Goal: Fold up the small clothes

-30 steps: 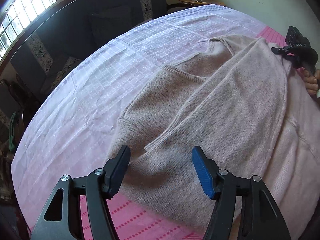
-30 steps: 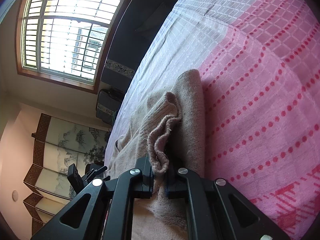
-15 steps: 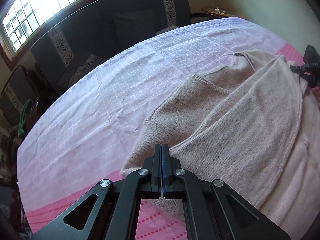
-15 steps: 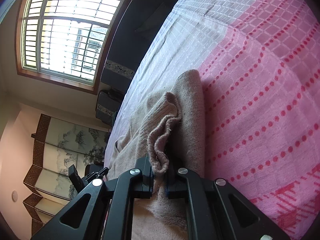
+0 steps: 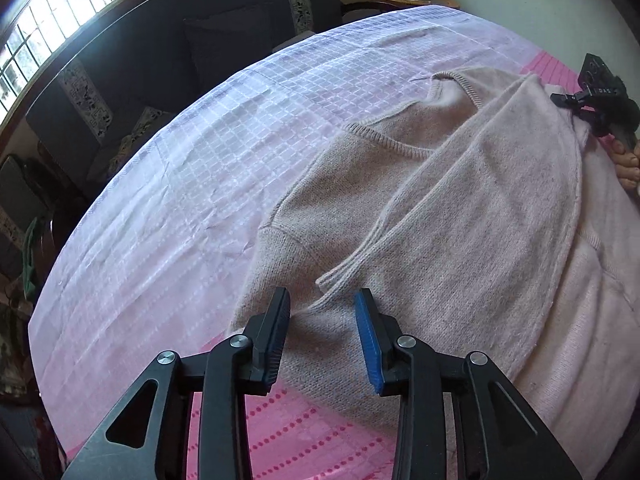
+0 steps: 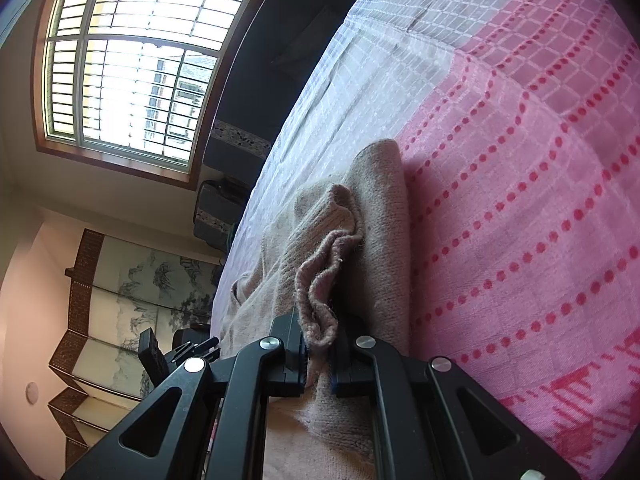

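A pale pink knitted sweater (image 5: 460, 208) lies flat on the checked bed cover (image 5: 192, 184), with one sleeve folded across its body and the cuff (image 5: 340, 276) pointing toward me. My left gripper (image 5: 322, 308) hangs just above the sweater's near left edge. Its jaws are opening; knit shows below the gap and the pads (image 5: 366, 320) do not press on it. My right gripper (image 6: 320, 344) is shut on a bunched edge of the sweater (image 6: 320, 280) at the far right side. It also appears in the left wrist view as the right gripper (image 5: 596, 96), held by a hand (image 5: 626, 164).
The cover turns pink with red dots (image 6: 520, 208) on the right and at the near edge. A dark sofa with cushions (image 5: 208, 44) runs along the far side under a window (image 6: 132, 52). A folding screen (image 6: 120, 288) stands beyond the bed's end.
My left jaws went from wide apart to fully shut, and now stand partly apart again over the same edge of the sweater. The right gripper and its bunch of knit have not moved.
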Demonstrator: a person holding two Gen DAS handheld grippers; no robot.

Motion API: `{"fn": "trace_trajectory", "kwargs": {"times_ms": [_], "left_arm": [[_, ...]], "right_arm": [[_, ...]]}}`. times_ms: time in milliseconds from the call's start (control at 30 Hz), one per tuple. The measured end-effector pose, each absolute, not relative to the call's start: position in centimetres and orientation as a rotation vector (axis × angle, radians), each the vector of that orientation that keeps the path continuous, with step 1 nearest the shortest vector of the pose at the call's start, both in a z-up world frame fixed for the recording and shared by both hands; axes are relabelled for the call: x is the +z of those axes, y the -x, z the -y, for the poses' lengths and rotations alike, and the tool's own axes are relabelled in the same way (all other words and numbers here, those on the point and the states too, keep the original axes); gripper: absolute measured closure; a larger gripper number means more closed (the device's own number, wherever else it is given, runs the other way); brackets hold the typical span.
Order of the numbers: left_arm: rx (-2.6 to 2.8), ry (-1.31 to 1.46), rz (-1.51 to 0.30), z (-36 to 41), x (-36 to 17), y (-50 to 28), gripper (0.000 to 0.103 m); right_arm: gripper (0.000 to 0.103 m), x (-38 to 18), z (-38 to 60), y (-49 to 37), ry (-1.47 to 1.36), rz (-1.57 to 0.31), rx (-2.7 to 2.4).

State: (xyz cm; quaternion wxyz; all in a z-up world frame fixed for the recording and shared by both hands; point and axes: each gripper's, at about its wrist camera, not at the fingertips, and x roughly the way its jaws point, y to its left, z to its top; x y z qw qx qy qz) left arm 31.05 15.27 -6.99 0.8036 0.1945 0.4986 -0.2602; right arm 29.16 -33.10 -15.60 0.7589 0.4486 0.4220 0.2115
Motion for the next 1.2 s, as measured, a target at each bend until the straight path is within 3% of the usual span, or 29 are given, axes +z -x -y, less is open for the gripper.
{"fn": "trace_trajectory", "kwargs": {"times_ms": [67,200,367,733,833,933,1000,1033,1067,1200], "left_arm": [[-0.563,-0.391,-1.102,-15.2,-7.4,-31.0,0.086],[-0.481,-0.44,-1.034,-14.3,-7.5,-30.3,0.103],[-0.251,-0.586,-0.939,-14.0,-8.8,-30.5,0.103],[-0.227,-0.233,-0.815,-16.0,-3.5,-27.6,0.101],[-0.215,-0.112,-0.793,-16.1,-1.9,-24.2,0.095],[-0.236,-0.088,-0.807,-14.7,-1.6,-19.4,0.088],[-0.235,-0.097,-0.815,-13.4,-2.2,-16.0,0.069],[-0.247,-0.088,-0.812,-12.8,-2.5,-14.3,0.057],[-0.261,-0.078,-0.805,-12.2,-2.7,-12.8,0.054],[-0.256,-0.039,-0.812,-10.0,-3.7,-8.1,0.051]], "right_arm": [[0.097,-15.6,33.1,-29.2,-0.978,-0.919,0.46],[0.097,-15.6,33.2,-29.1,-0.98,-0.917,0.46],[0.097,-15.6,33.2,-29.0,-0.977,-0.917,0.458],[0.096,-15.5,33.4,-29.2,-0.989,-0.965,0.46],[0.091,-14.0,34.2,-28.5,-0.926,-0.99,0.378],[0.065,-11.3,35.4,-26.4,-0.827,-0.964,0.284],[0.047,-9.8,36.1,-24.3,-0.791,-0.93,0.271],[0.044,-9.4,36.4,-23.4,-0.793,-0.921,0.288],[0.044,-9.1,36.6,-22.6,-0.803,-0.92,0.313],[0.044,-7.8,36.6,-21.3,-0.822,-0.89,0.36]]}}
